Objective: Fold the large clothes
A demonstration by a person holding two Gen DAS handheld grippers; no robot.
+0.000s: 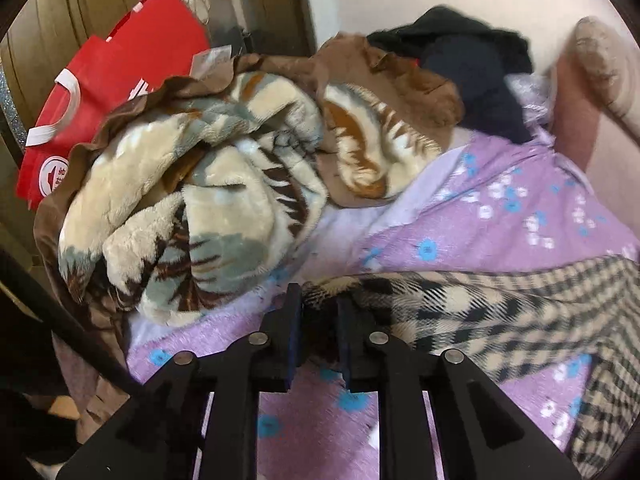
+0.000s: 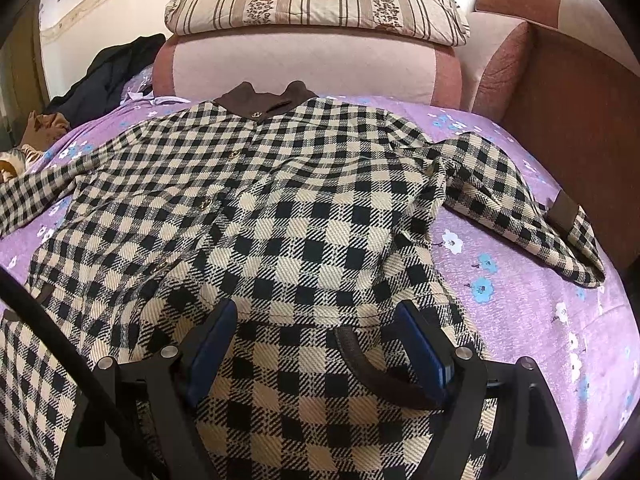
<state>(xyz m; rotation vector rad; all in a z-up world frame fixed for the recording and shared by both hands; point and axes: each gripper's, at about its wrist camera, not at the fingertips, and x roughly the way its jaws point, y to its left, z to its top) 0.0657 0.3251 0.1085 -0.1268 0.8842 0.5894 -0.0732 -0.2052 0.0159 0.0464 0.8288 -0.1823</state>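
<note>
A black-and-cream checked coat (image 2: pixel 280 208) with a brown collar lies spread front-up on the purple flowered bedspread (image 2: pixel 520 320), collar toward the sofa back. Its right sleeve (image 2: pixel 520 208) lies out to the right. My right gripper (image 2: pixel 316 312) is open, its fingers spread over the coat's lower part near a brown-trimmed pocket. In the left wrist view my left gripper (image 1: pixel 318 300) is shut on the end of the coat's left sleeve (image 1: pixel 460 312), low over the bedspread (image 1: pixel 500 216).
A rumpled cream, grey and brown plush blanket (image 1: pixel 208 200) is heaped to the left. A red bag (image 1: pixel 112 80) stands behind it. Dark clothes (image 1: pixel 472 64) lie at the back. A striped pillow (image 2: pixel 316 0) tops the sofa back, and an armrest (image 2: pixel 560 120) borders the right.
</note>
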